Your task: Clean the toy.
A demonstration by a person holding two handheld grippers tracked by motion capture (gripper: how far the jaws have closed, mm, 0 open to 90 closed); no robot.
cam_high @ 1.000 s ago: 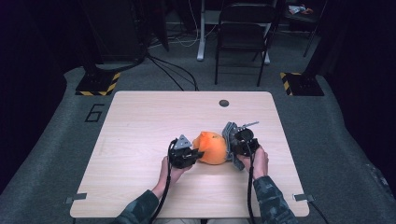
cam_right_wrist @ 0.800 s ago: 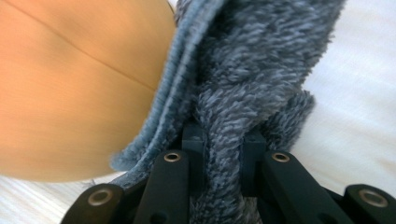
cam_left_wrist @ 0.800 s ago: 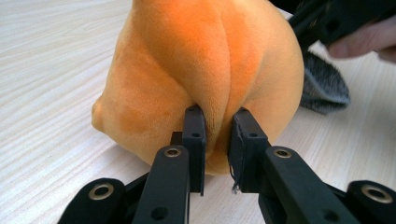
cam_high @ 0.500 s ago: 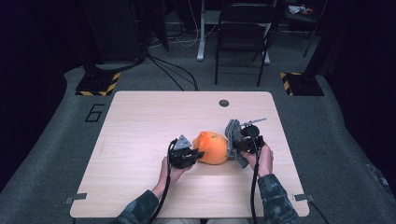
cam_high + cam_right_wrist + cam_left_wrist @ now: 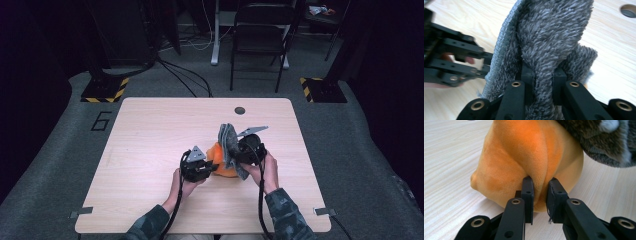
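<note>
Showing a person seated at a pale wooden table (image 5: 150,135), each hand holding a two-jaw gripper. In the high view the left gripper (image 5: 209,169) lies low near the middle of the table, its jaws pointing toward an orange plush object (image 5: 220,159) that rests on the tabletop. The left gripper view shows its two black jaws closed on a pinched fold of the orange plush (image 5: 529,157), the soft fabric bulging between and above the pads; the object's lower edge sits on the wood.

The right gripper (image 5: 235,148) is held just beside and slightly above the orange plush, on its right side in the high view. Its jaws are clamped on a grey fuzzy cloth (image 5: 229,142), which stands up in a bunched fold above the orange plush and drapes partly over its right flank. The right gripper view shows the grey pile (image 5: 549,37) squeezed between the two jaws, with a ribbed lighter hem along its left edge; the left gripper (image 5: 484,63) appears farther off at that view's left.

A small round dark hole (image 5: 240,110) marks the table near its far edge. A black folding chair (image 5: 260,35) stands beyond the table on grey carpet.
</note>
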